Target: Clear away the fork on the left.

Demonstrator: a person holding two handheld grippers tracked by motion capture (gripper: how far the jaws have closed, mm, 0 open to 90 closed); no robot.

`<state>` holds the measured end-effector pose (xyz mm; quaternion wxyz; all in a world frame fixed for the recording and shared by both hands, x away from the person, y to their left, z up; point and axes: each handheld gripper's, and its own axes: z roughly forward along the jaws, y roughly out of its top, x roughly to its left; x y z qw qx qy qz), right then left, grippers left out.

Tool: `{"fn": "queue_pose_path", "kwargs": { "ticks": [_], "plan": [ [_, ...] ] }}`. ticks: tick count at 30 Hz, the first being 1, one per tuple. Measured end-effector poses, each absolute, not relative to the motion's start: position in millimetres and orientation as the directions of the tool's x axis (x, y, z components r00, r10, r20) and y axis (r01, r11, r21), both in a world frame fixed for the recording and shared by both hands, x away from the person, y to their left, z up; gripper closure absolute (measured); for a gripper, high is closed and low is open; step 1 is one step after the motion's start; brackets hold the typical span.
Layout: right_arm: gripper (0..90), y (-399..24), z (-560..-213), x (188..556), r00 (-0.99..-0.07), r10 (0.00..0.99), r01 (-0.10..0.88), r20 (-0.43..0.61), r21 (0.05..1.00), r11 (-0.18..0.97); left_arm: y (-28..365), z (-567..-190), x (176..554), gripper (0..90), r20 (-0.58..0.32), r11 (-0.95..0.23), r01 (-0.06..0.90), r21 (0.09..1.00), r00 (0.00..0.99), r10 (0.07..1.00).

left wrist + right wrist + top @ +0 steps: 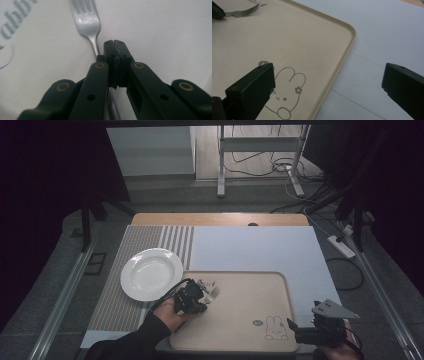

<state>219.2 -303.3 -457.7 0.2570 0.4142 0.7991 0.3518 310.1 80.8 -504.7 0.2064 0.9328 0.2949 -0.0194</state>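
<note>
The fork (88, 22) is lying flat on the beige tray (240, 325), near the tray's left edge, tines pointing away from the left gripper (115, 45). That gripper is clenching with its jaws fully together, and in the left gripper view the fork's thin handle is running under or along their left side rather than clearly between the pads, so I cannot tell whether the handle is really being grasped or merely sitting beside the closed tips.

That is where the risk is sitting. If the handle is being caught by an edge only, a lift may be tipping the fork out, letting it clatter back onto the tray or slide toward the white plate (152, 273) just to the left (a smooth metal stem gives little to bite on). Pressing down harder could be skidding the fork across the slick tray.

The right gripper (320, 330) is hanging released, jaws wide apart, over the tray's near right corner by the rabbit drawing (287, 97), well apart from the fork. The tray is resting on the table's (280, 250) white cover.
</note>
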Motion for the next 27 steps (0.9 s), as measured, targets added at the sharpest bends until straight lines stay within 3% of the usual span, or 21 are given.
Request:
{"fn": "queue_pose_path", "kwargs": {
  "ticks": [23,27],
  "plan": [
    [0.0,-303,-458,219,-0.531,0.838,0.479,-0.122,0.773,0.416,130,-508,332,88.4,-0.162,-0.654,0.664,0.362,0.736,0.658],
    [0.0,-303,-458,219,-0.532,0.838,0.478,-0.124,0.773,0.418,129,-506,331,83.5,-0.161,-0.652,0.658,0.377,0.739,0.654]
  ]
}}
